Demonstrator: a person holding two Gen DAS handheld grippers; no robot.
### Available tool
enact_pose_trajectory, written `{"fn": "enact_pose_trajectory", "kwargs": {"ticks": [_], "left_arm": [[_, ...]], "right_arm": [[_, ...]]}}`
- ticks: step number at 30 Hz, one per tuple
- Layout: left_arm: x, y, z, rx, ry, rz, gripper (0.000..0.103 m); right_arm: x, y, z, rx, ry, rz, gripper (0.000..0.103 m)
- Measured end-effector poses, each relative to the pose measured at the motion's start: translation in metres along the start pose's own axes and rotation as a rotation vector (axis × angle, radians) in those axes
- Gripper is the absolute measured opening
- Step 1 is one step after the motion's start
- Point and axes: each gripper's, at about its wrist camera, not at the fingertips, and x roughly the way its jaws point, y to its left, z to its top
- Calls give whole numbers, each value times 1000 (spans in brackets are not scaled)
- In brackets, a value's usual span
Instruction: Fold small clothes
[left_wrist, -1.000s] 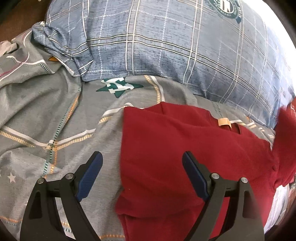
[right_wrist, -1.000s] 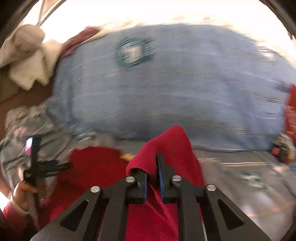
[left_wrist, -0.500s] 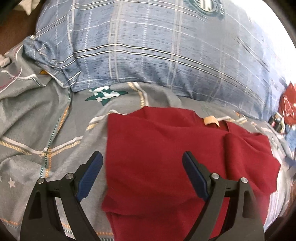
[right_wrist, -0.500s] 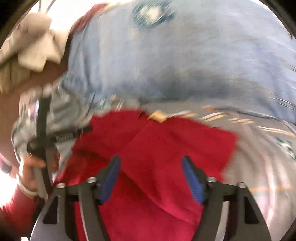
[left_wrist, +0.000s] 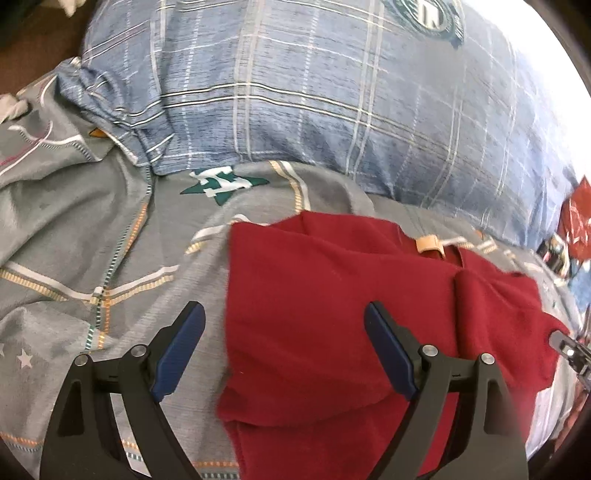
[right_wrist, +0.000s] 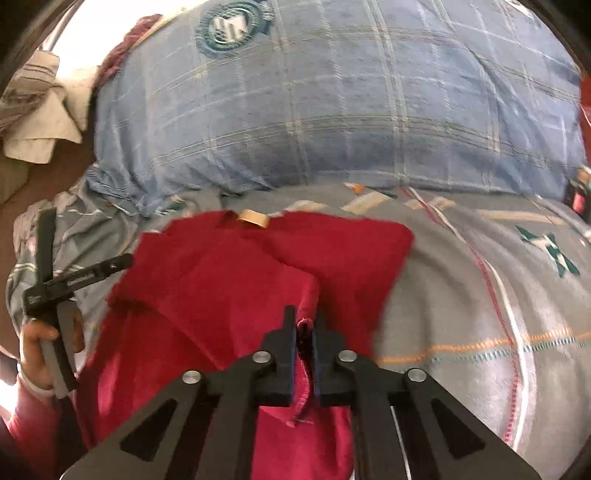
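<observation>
right gripper (right_wrist: 303, 325): jaws just closed, clamped on a hem of the red garment (left_wrist: 332, 295). left gripper (left_wrist: 284, 332): jaws wide, empty above it.

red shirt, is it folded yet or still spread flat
Partly folded. On the red shirt one side flap lies turned in over the body, its tan neck label still showing. The right gripper is shut on a hemmed edge.

Grey patterned bed sheet (left_wrist: 110, 229) — a red garment (left_wrist: 332, 314) and blue plaid pillow (left_wrist: 314, 92) lie on it.
</observation>
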Motion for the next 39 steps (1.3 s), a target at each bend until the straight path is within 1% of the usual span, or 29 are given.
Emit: {"fn": "enact_pose_trajectory", "kwargs": {"ticks": [2, 3, 4, 6, 8, 10, 12, 13, 14, 15, 16, 17, 18, 19, 20, 21, 22, 24, 26, 27, 28, 29, 30, 31, 33, 34, 36, 38, 39], "left_arm": [[-3, 5, 4, -18, -11, -1, 88], [-5, 7, 5, -25, -17, 0, 88], [-6, 10, 7, -34, -22, 0, 88], [-9, 17, 9, -54, -30, 5, 88], [-11, 28, 13, -85, -36, 9, 88], [-14, 40, 16, -123, -45, 6, 88], [-17, 53, 20, -161, -53, -3, 88], [-17, 58, 22, -174, -55, -11, 88], [-17, 63, 23, -184, -54, -16, 88], [-17, 66, 24, -192, -51, -15, 88], [-16, 70, 25, -202, -48, -13, 88], [-16, 73, 26, -213, -46, -19, 88], [-17, 76, 26, -222, -42, -30, 88], [-17, 77, 26, -232, -38, -44, 88], [-18, 78, 26, -239, -37, -58, 88], [-18, 79, 26, -244, -37, -69, 88], [-18, 78, 26, -248, -37, -77, 88], [-16, 75, 25, -245, -35, -74, 88], [-11, 68, 22, -224, -16, -68, 88], [-8, 64, 21, -212, -8, -66, 88], [-6, 59, 19, -198, 0, -64, 88], [-3, 54, 18, -179, 9, -64, 88], [0, 47, 18, -155, 23, -62, 88], [3, 41, 17, -132, 38, -56, 88], [10, 29, 14, -86, 64, -43, 88], [12, 25, 12, -70, 72, -36, 88], [17, 17, 8, -38, 87, -22, 88], [21, 10, 5, -8, 104, -6, 88], [24, 7, 3, 13, 111, 9, 88]], "right_arm": [[-14, 13, 13, 9, -59, 106, 6], [-17, 17, 18, 6, -73, 138, 6], [-18, 26, 28, -2, -90, 191, 6], [-13, 45, 44, -16, -105, 273, 6], [1, 67, 58, -43, -104, 324, 6], [25, 92, 71, -67, -91, 371, 6], [52, 110, 78, -38, -43, 463, 6], [66, 116, 80, -15, -22, 502, 12], [82, 122, 81, 16, 2, 550, 14], [96, 126, 82, 51, 33, 596, 20], [108, 128, 82, 90, 77, 628, 43], [114, 128, 83, 116, 101, 640, 51], [114, 124, 81, 154, 113, 660, 57], [109, 119, 80, 164, 96, 675, 57], [100, 112, 78, 153, 74, 670, 57], [94, 105, 75, 141, 62, 648, 59], [86, 97, 73, 127, 48, 615, 62], [71, 74, 65, 104, 33, 511, 63], [61, 51, 58, 75, 23, 373, 63], [51, 32, 51, 58, 3, 259, 63], [42, 14, 46, 59, -14, 178, 66], [39, 3, 44, 71, -22, 136, 68], [33, -19, 40, 107, -28, 79, 73], [29, -39, 37, 153, -26, 42, 74], [30, -76, 33, 250, -19, -8, 74], [32, -87, 32, 282, -11, -19, 74], [44, -102, 33, 324, 15, -10, 74], [62, -105, 34, 310, 55, 24, 74], [70, -102, 34, 290, 73, 19, 66]]}}
